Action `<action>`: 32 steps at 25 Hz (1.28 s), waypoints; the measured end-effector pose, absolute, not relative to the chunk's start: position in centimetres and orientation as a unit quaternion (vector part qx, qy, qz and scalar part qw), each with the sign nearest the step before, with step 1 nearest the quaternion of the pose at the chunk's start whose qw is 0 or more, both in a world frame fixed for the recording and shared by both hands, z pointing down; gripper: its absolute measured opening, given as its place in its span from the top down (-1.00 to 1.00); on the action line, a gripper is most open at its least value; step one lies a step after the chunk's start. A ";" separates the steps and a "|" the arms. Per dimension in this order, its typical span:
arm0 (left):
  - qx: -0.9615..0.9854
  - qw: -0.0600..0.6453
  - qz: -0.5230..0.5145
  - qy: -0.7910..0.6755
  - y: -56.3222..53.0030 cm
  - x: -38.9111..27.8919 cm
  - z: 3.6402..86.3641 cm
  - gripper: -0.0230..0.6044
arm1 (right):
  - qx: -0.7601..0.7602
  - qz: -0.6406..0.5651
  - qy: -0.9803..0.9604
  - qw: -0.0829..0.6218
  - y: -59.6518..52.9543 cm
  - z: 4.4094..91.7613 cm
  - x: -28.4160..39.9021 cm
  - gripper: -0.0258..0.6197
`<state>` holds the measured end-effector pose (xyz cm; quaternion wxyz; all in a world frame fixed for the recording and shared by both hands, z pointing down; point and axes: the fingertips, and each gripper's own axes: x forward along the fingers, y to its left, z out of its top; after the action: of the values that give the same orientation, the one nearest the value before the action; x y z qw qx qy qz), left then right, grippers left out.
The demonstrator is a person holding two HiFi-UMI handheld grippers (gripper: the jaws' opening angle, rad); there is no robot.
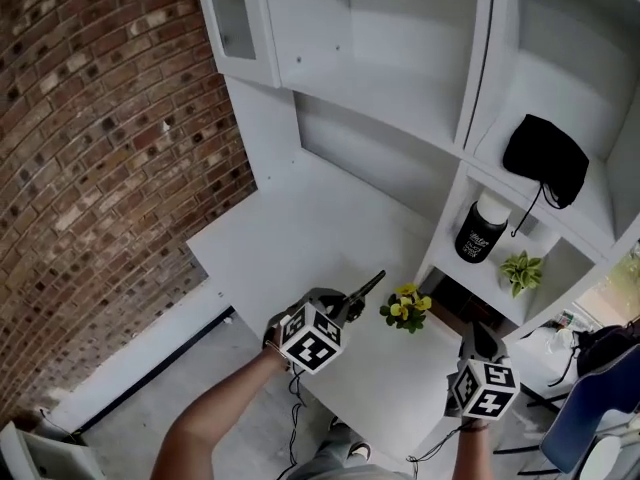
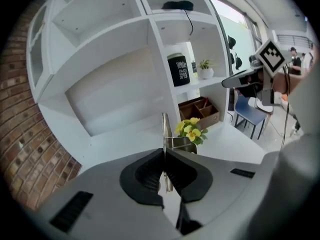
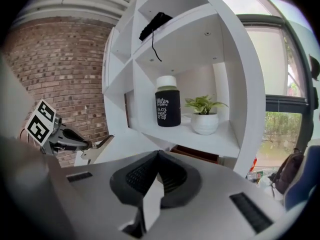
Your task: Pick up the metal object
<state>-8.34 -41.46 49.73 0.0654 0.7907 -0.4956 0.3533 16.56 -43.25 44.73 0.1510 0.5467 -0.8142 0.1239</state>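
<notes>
White desk (image 1: 300, 233) open leftward; left tongs (image 2: 164, 154) clamp metal object (image 2: 164, 129) (near flowers (image 2: 190, 129)).

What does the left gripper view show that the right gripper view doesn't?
Only the left gripper view shows the yellow flowers and, close up, the left claw pinched shut on the thin metal object. Only the right gripper view shows the right claw from behind, closed with nothing in it. Both show the metal object, the black bottle, the small potted plant, the black pouch on the upper shelf and the brick wall.
</notes>
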 end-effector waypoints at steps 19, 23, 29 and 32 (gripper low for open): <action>0.687 0.103 0.030 -0.719 -36.9 -5.3 42.2 0.88 | 0.555 0.058 -0.825 0.090 -41.2 39.3 18.1 0.92; 0.685 0.095 0.030 -0.722 -36.8 -5.4 41.9 0.88 | 0.554 0.060 -0.826 0.085 -41.0 39.4 18.1 0.92; 0.683 0.093 0.027 -0.724 -37.0 -5.6 41.9 0.88 | 0.541 0.056 -0.833 0.098 -40.9 39.8 17.6 0.92; 0.683 0.098 0.029 -0.723 -37.0 -5.8 42.1 0.88 | 0.540 0.060 -0.834 0.097 -40.9 39.9 17.5 0.92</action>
<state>-5.78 -36.99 42.09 0.0976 0.6835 -0.7228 0.0290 17.46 -40.92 39.93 0.0970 0.5399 -0.8340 0.0595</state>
